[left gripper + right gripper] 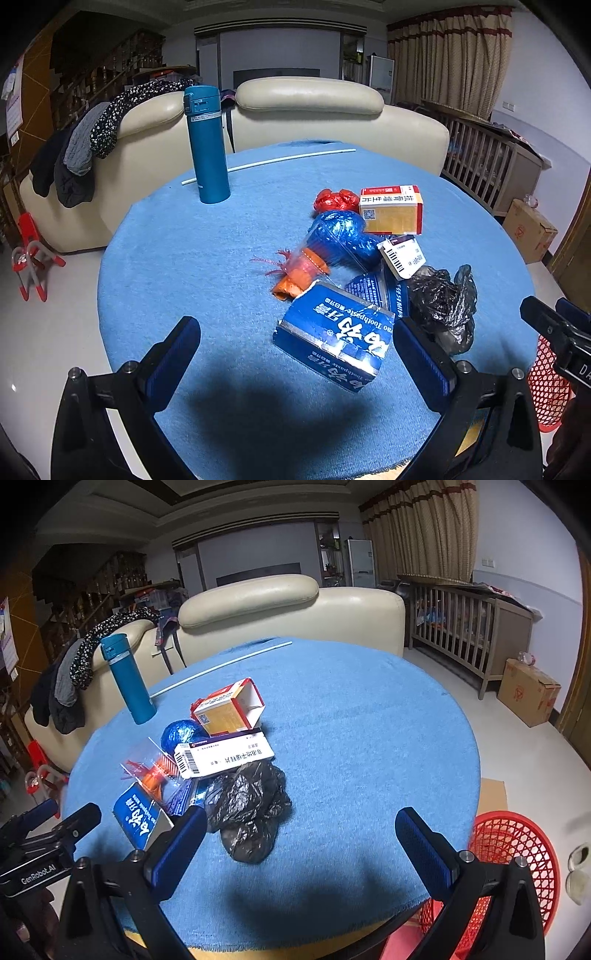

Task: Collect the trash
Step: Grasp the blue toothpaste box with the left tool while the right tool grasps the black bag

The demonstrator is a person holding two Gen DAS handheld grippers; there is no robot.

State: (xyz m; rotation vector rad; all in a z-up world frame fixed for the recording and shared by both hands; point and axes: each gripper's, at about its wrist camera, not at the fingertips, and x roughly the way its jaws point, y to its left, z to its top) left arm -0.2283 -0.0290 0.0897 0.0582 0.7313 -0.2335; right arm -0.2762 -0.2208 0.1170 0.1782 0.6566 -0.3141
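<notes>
Currently both grippers, left (pixel 295 354) and right (pixel 299 842), have fingers apart, empty; crumpled black bag (pixel 245 812) near bench edge may slip a loose pinch.

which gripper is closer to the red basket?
Right. The right gripper hovers just beside the red basket at the table edge; the left gripper is farther over, by the blue box.

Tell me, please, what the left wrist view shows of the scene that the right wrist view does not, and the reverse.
Only the left wrist view shows the crumpled red bag behind the pile. Only the right wrist view shows the red mesh basket's open rim beside the table and the orange carton's open end. Both show the teal flask, black bag, blue toothpaste box and both open grippers.
</notes>
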